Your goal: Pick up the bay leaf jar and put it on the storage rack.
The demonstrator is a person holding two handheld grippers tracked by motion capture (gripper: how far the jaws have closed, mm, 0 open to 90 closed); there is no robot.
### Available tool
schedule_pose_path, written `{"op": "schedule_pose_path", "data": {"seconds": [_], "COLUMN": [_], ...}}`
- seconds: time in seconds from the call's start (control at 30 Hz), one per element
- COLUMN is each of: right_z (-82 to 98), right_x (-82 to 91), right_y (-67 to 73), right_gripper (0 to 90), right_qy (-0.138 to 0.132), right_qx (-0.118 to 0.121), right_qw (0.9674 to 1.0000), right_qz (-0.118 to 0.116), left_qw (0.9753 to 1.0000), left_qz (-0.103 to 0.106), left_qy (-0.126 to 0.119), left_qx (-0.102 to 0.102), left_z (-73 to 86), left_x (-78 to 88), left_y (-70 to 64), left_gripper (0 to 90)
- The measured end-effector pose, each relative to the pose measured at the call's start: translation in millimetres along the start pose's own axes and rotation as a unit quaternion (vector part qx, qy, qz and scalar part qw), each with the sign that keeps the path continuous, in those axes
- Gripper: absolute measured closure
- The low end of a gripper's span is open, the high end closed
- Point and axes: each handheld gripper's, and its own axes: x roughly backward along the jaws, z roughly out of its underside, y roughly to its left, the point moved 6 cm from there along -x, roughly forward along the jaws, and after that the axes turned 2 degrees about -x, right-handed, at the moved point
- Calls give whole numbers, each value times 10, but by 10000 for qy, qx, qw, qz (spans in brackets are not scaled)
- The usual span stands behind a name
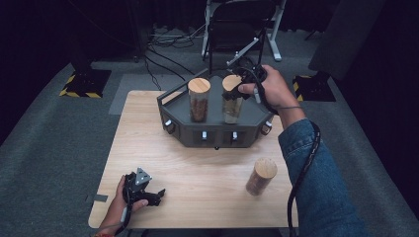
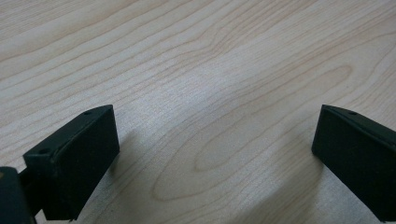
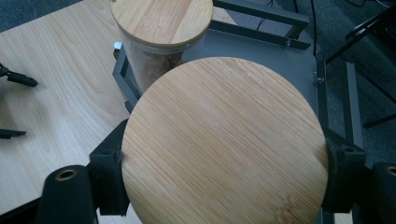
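While we look down from the high view, our right gripper (image 1: 243, 83) holds a glass jar with a round bamboo lid (image 1: 231, 98) at the right side of the dark grey tray (image 1: 217, 134), which sits at the far middle of the wooden table (image 1: 197, 173). A second lidded jar (image 1: 199, 99) stands upright in the tray just to its left, and a third jar (image 1: 261, 176) stands on the table near our denim sleeve (image 1: 316, 187), well apart from the tray. Our left gripper (image 1: 150, 194) rests low at the near left corner of the table.

Along the left gripper view, our jaws stand spread wide over bare light wood grain (image 2: 205, 93), with nothing between them.

Along the right gripper view, our jaws pinch the held jar's bamboo lid (image 3: 224, 144) on both sides, the pads pressed against its rim. Beyond it the second jar's lid (image 3: 161, 18) sits just beside, within the tray's grey frame (image 3: 261, 11); whether the two jars touch we cannot tell.
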Motion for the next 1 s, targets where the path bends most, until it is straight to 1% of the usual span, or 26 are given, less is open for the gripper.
{"op": "schedule_pose_path", "data": {"seconds": [0.27, 0.37, 0.5, 0.67, 0.8, 0.9, 1.0], "right_z": [-29, -37, -64, -60, -46, -34, -18], "right_x": [-111, -173, -230, -328, -389, -421, -452], "right_y": [-24, -21, -28, -23, -48, -73, -78], "right_gripper": [233, 233, 233, 233, 233, 233, 233], "right_qy": [-6, 19, 17, 53, 61, 69, 126], "right_qx": [-138, -197, -270, -317, -446, -521, -494], "right_qw": [9999, 9998, 9996, 9995, 9990, 9986, 9987], "right_qz": [26, -1, 85, 1, -17, 43, 36], "left_qw": [10000, 10000, 10000, 10000, 10000, 10000, 10000], "left_qz": [11, 8, 9, 18, 19, 19, 19], "left_qy": [1, -3, 0, -9, -8, -9, -9], "left_qx": [-9, -20, -23, -27, -29, -31, -32], "left_z": [1, 0, 1, 0, 0, 0, 0], "left_x": [1, 1, 2, 0, 1, 1, 1], "left_y": [-1, 1, 0, 0, 0, 0, 0], "left_gripper": [6, 6, 6, 6, 6, 6, 6]}}
